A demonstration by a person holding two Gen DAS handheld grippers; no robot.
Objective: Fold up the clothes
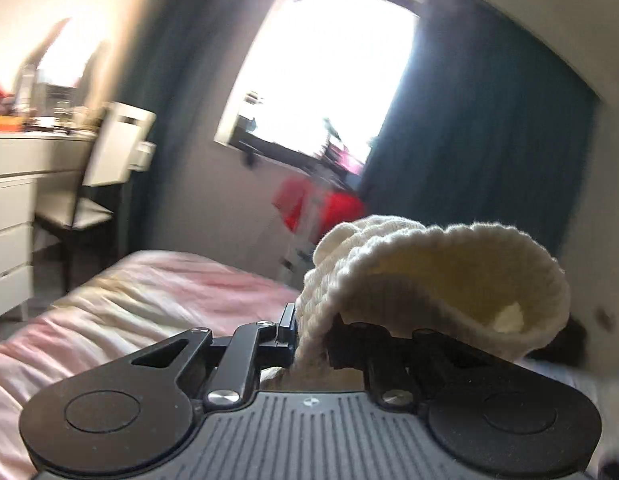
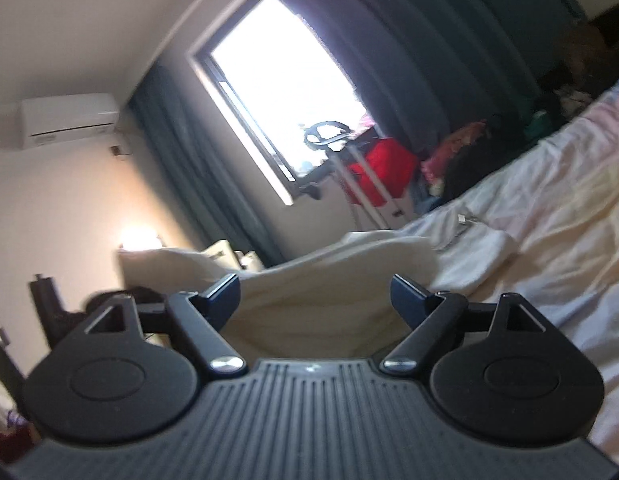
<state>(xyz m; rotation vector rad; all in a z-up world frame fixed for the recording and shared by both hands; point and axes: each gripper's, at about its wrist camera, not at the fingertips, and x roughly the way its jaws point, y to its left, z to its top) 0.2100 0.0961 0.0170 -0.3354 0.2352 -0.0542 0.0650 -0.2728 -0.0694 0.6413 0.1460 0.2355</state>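
A cream knitted garment point(image 1: 421, 272) hangs in a thick fold from my left gripper point(image 1: 309, 336), which is shut on it above the bed point(image 1: 129, 300). The knit covers the right finger; the left finger shows beside it. In the right wrist view the same cream cloth point(image 2: 317, 312) lies spread between and beyond the fingers of my right gripper point(image 2: 315, 296). That gripper stands open, and its pads do not press on the cloth. The bed's pink and white sheet point(image 2: 549, 240) stretches off to the right.
A white dresser point(image 1: 9, 220) with clutter on top and a chair point(image 1: 105, 168) stand left of the bed. A bright window point(image 1: 329, 68) with dark teal curtains is ahead, with a red item point(image 2: 385, 168) on a rack below. Piled clothes point(image 2: 469, 152) lie past the bed.
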